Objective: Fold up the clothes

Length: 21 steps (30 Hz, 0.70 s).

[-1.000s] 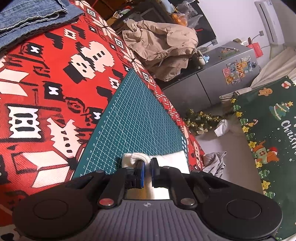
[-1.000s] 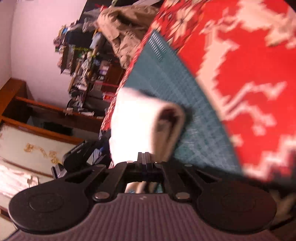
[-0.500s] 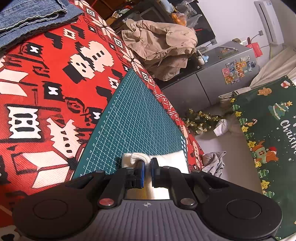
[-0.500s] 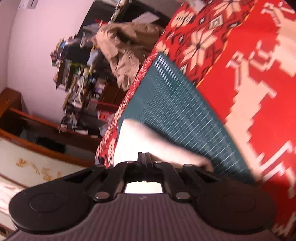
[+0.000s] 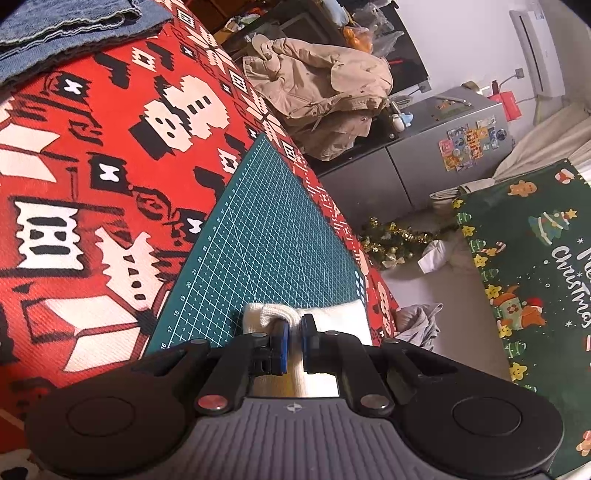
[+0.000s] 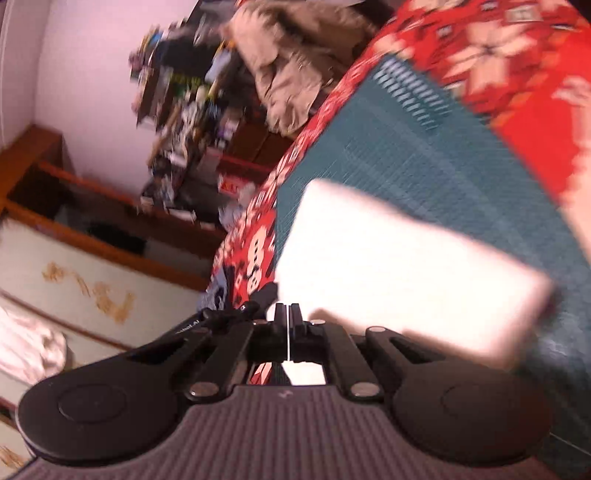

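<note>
Left gripper (image 5: 292,345): fingers (image 5: 280,347) closing on a bunched fold of the white cloth (image 5: 343,319), likely pinning that end in place as an anchor for the fold. The cloth is lying at the near end of the green mat (image 5: 266,236), close to the mat's right edge, on the desk under a red patterned cover (image 5: 92,177).

Right gripper (image 6: 287,330): fingers pressed together, only a thin white sliver showing between them; whether that is cloth edge, cannot tell. Right view is heavily blurred. The cloth (image 6: 399,273) is appearing there as a flat white slab over the mat (image 6: 461,158), just ahead of the fingers.

Surroundings: denim (image 5: 66,33) piled at the desk's far left corner; beige jacket (image 5: 321,96) heaped beyond the far edge; grey cabinet (image 5: 424,162) and a green Christmas rug (image 5: 535,266) on the floor off the right edge. Nothing is lying on the mat ahead of the cloth, so the folding area is looking unobstructed.
</note>
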Each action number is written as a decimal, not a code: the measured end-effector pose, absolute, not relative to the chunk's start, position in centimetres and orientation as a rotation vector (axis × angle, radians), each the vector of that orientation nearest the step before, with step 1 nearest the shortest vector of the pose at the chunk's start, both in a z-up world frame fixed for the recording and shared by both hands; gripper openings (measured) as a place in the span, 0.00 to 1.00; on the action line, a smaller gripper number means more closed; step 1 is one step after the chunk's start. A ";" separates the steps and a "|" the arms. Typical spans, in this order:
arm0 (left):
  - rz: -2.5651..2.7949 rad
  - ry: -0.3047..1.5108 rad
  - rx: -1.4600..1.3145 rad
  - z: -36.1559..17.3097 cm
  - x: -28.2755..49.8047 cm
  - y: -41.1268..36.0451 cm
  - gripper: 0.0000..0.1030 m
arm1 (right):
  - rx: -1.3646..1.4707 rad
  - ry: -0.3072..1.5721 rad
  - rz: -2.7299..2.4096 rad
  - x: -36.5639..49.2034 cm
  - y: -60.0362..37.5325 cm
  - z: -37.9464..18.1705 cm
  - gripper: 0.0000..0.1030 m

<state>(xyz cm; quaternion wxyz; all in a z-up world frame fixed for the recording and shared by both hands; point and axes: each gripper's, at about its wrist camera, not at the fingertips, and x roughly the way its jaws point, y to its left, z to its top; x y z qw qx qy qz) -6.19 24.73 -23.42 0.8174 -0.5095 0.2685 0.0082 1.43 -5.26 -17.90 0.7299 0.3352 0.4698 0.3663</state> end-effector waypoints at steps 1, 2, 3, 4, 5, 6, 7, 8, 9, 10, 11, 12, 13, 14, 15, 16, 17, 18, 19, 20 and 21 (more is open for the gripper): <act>0.017 0.572 -1.087 -23.4 -6.2 24.8 0.09 | 0.706 1.040 0.807 1.8 -4.2 -17.9 0.01; 0.017 0.571 -1.085 -23.4 -6.2 24.8 0.09 | 0.676 1.048 0.791 2.2 -3.4 -18.0 0.00; 0.016 0.570 -1.083 -23.4 -6.2 24.8 0.09 | 0.666 1.047 0.777 2.5 -3.2 -18.1 0.00; 0.014 0.567 -1.081 -23.4 -6.2 24.8 0.09 | 0.668 1.039 0.768 2.6 -3.3 -18.3 0.00; 0.015 0.561 -1.078 -23.4 -6.3 24.8 0.09 | 0.669 1.030 0.752 2.7 -3.7 -18.5 0.00; 0.017 0.553 -1.073 -23.4 -6.4 24.6 0.08 | 0.671 1.020 0.731 2.8 -4.2 -18.7 0.00; 0.019 0.544 -1.068 -23.5 -6.5 24.5 0.08 | 0.684 1.017 0.711 2.9 -5.0 -18.9 0.00; 0.022 0.534 -1.064 -23.5 -6.6 24.3 0.07 | 0.705 1.017 0.692 3.0 -6.0 -19.1 0.00; 0.026 0.523 -1.061 -23.5 -6.8 24.1 0.07 | 0.715 1.014 0.675 3.1 -6.4 -19.0 0.00; 0.030 0.514 -1.062 -23.5 -6.9 24.0 0.07 | 0.709 1.008 0.667 3.3 -6.4 -18.7 0.00; 0.031 0.507 -1.071 -23.6 -7.0 24.0 0.07 | 0.698 1.002 0.663 3.5 -6.3 -18.4 0.00; 0.028 0.501 -1.083 -23.8 -7.1 24.1 0.07 | 0.690 0.997 0.682 3.7 -6.1 -18.0 0.00; 0.025 0.497 -1.095 -23.9 -7.2 24.2 0.07 | 0.683 0.991 0.714 4.0 -5.8 -17.6 0.00; 0.023 0.493 -1.105 -24.0 -7.3 24.2 0.07 | 0.674 0.993 0.752 4.3 -5.0 -17.2 0.00; 0.020 0.489 -1.110 -24.1 -7.3 24.3 0.07 | 0.658 1.005 0.784 4.7 -3.8 -16.9 0.00; 0.019 0.486 -1.109 -24.0 -7.3 24.3 0.07 | 0.636 1.021 0.809 5.1 -2.5 -16.7 0.00; 0.019 0.484 -1.103 -24.0 -7.3 24.2 0.07 | 0.619 1.036 0.826 5.5 -1.3 -16.7 0.00; 0.019 0.481 -1.095 -23.9 -7.4 24.2 0.07 | 0.603 1.058 0.836 6.0 -0.1 -17.0 0.00; 0.021 0.479 -1.085 -23.8 -7.4 24.1 0.06 | 0.587 1.083 0.836 6.5 0.8 -17.3 0.00; 0.023 0.478 -1.076 -23.8 -7.4 24.1 0.06 | 0.572 1.109 0.829 6.9 1.5 -17.8 0.00; 0.025 0.477 -1.066 -23.7 -7.5 24.0 0.06 | 0.558 1.113 0.827 7.4 2.2 -17.9 0.00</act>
